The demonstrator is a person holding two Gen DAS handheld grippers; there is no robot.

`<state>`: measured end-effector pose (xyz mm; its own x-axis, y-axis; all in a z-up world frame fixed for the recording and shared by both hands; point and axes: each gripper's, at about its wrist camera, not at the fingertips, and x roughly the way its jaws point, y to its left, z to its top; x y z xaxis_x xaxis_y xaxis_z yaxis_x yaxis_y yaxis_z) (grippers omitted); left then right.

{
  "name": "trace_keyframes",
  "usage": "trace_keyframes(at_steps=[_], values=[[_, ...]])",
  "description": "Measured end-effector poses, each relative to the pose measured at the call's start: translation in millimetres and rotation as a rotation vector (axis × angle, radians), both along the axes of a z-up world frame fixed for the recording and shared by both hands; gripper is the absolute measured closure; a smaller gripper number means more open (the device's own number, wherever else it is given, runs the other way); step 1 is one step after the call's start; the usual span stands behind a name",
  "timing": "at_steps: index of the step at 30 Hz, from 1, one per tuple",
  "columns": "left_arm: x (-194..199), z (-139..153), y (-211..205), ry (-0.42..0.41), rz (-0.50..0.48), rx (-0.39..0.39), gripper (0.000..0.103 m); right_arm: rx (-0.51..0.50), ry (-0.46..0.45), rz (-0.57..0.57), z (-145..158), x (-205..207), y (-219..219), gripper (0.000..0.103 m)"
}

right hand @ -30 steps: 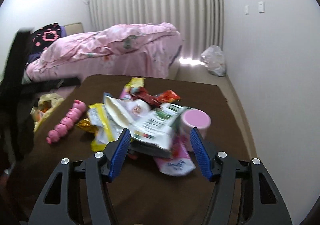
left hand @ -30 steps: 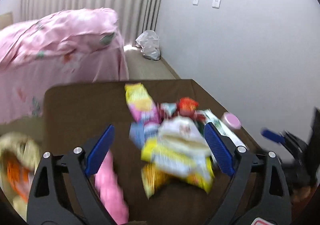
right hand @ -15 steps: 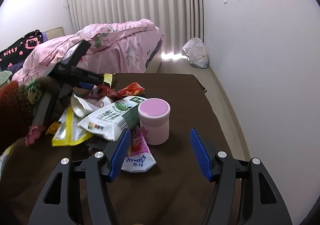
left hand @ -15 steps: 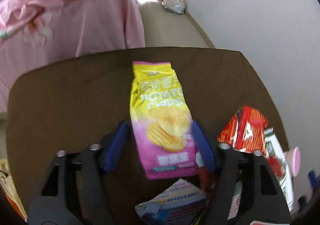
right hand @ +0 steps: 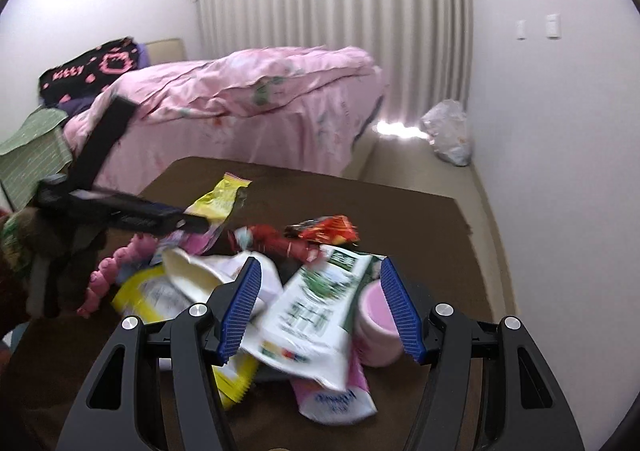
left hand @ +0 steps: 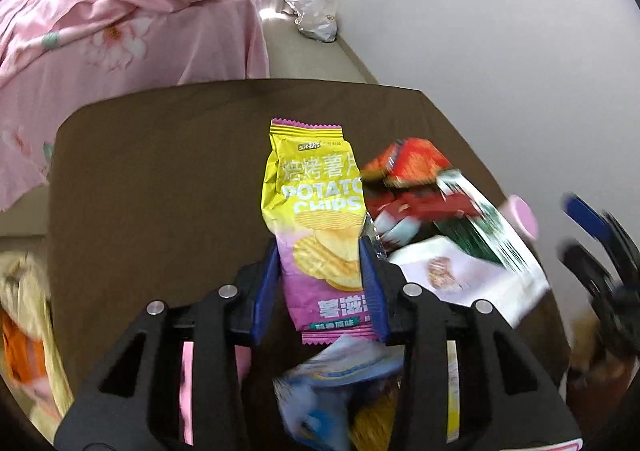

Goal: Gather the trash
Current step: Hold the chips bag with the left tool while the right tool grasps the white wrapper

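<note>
My left gripper is shut on the lower half of a yellow and purple potato chips bag, which lies over the brown table; both also show in the right wrist view, the bag far left. Beside it lie red wrappers, a green and white packet and a blue wrapper. My right gripper is open above the green and white packet, with a pink cup at its right finger.
A pink bed stands behind the table. A white plastic bag lies on the floor by the curtain. A pink toy and a yellow wrapper lie at the table's left. A bin with yellow and orange trash sits left of the table.
My left gripper has closed on the chips bag, which it straddled open before. My right gripper has swung left over the pile, so the green and white packet now lies between its fingers.
</note>
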<state>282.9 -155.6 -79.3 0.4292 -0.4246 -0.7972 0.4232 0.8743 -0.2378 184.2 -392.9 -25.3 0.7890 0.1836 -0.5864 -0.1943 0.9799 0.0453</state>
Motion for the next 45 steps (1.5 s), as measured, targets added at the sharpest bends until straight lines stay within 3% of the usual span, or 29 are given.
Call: trace_keyframes(at_steps=[6,9,17,21,28,32,36,42,45], values=[[-52.6,5.9,16.5,-0.063,0.036,-0.060,0.066,-0.024,0.066,-0.009,-30.3,13.1,18.4,0.050],[-67.0,5.4,25.5,-0.058,0.057,-0.091,0.066,0.050,0.131,0.020,-44.6,8.3,24.1,0.051],[-124.1,8.2,53.1,-0.084,0.095,-0.105,0.065,0.038,0.170,0.129,-39.9,-31.6,43.0,0.051],[-144.4,14.9,68.8,-0.090,0.128,-0.159,0.065,0.041,0.155,0.180,-27.4,-48.2,50.5,0.051],[-158.5,30.5,100.5,-0.160,0.215,-0.197,0.065,0.063,0.058,0.107,-3.8,-34.3,56.0,0.051],[-162.9,36.5,118.8,-0.185,0.262,-0.214,0.065,0.121,0.109,0.061,-11.0,-1.3,58.0,0.051],[-168.6,35.9,125.9,-0.175,0.273,-0.206,0.065,0.028,0.142,0.052,-20.8,10.4,71.7,0.051],[-170.1,13.0,114.4,-0.108,0.229,-0.216,0.065,-0.029,0.206,0.103,-37.9,-20.5,76.7,0.051],[-168.6,7.0,107.9,-0.087,0.215,-0.223,0.065,-0.008,0.245,0.163,-42.6,-42.7,75.1,0.051]])
